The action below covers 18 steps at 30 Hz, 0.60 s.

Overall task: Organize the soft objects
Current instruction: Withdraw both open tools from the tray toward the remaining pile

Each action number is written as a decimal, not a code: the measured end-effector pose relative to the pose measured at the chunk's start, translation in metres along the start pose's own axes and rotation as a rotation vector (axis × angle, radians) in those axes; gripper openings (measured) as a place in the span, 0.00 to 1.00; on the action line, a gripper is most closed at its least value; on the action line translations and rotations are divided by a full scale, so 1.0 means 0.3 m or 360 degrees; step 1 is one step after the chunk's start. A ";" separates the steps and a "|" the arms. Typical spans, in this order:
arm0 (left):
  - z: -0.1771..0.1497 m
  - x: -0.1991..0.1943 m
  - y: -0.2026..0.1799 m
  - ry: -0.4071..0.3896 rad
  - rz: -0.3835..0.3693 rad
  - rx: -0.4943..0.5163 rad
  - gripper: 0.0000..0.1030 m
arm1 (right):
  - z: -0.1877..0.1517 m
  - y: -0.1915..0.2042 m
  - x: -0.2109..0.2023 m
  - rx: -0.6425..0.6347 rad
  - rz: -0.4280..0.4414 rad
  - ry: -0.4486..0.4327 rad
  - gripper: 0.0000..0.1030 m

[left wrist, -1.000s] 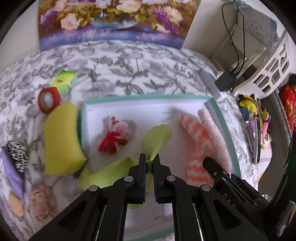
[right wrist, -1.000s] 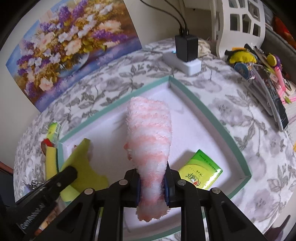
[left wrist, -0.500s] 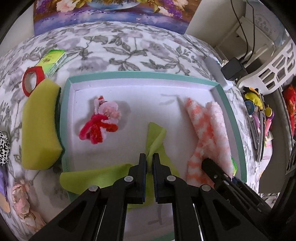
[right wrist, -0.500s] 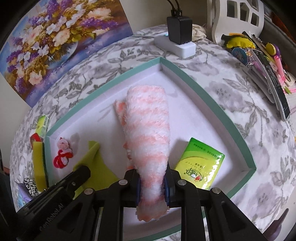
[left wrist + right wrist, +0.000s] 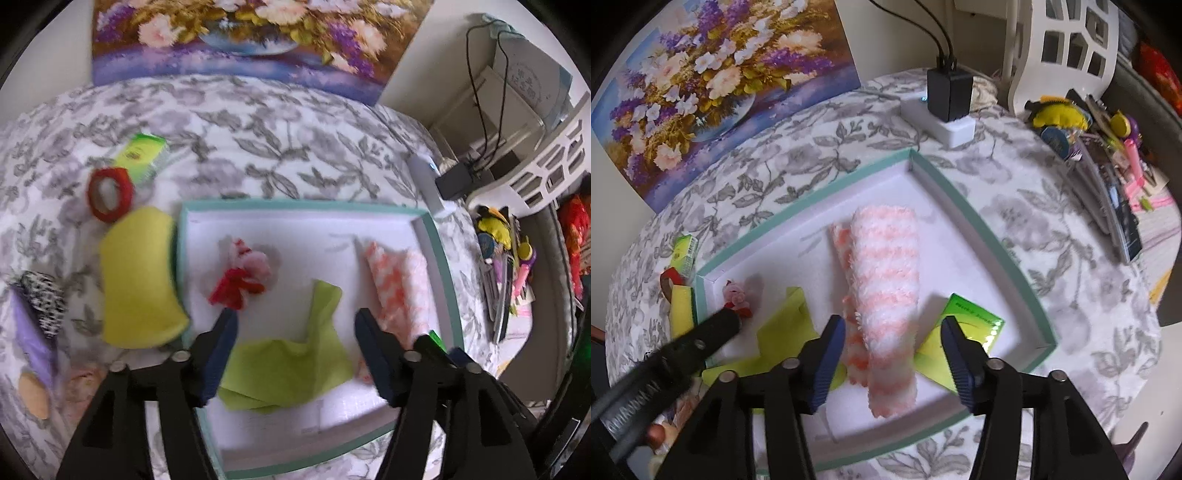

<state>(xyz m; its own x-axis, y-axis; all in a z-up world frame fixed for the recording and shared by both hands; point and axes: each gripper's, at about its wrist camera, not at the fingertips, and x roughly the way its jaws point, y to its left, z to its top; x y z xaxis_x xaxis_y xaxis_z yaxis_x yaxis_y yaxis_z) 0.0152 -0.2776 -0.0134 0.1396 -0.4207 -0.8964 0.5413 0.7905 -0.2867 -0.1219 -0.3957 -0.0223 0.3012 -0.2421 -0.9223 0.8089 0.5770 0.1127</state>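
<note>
your left gripper (image 5: pixel 295 325) and right gripper (image 5: pixel 894 328) gape wide, holding nothing; inside the tray (image 5: pixel 993 236) lie the green cloth (image 5: pixel 288 365) and, right of it, the pink towel (image 5: pixel 886 280).

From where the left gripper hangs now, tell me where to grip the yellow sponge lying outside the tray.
Take the yellow sponge across its narrow width, near the middle of its long body. It lies flat on the floral cloth, hard against the tray's left wall, so I would come straight down from above, one finger on its outer left edge, the other easing in beside the tray. The left gripper is open.
</note>
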 end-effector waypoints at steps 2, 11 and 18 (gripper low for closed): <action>0.005 -0.018 0.019 -0.0022 0.0047 -0.0016 0.74 | 0.005 0.001 -0.019 -0.0012 -0.0025 0.0001 0.67; 0.023 -0.043 0.120 -0.0051 0.0284 -0.0101 0.86 | 0.004 -0.001 -0.039 -0.0060 -0.0145 0.0008 1.00; 0.036 -0.084 0.161 -0.0100 0.0357 -0.0122 0.86 | 0.011 -0.002 -0.067 -0.0060 -0.0183 -0.0007 1.00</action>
<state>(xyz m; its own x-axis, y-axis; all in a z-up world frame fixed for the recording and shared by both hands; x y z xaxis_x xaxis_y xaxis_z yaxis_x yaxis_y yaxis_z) 0.0467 -0.2335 -0.0010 0.3021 -0.2557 -0.9184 0.4267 0.8977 -0.1095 -0.1268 -0.3938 -0.0026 0.2098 -0.3117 -0.9267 0.8186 0.5744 -0.0079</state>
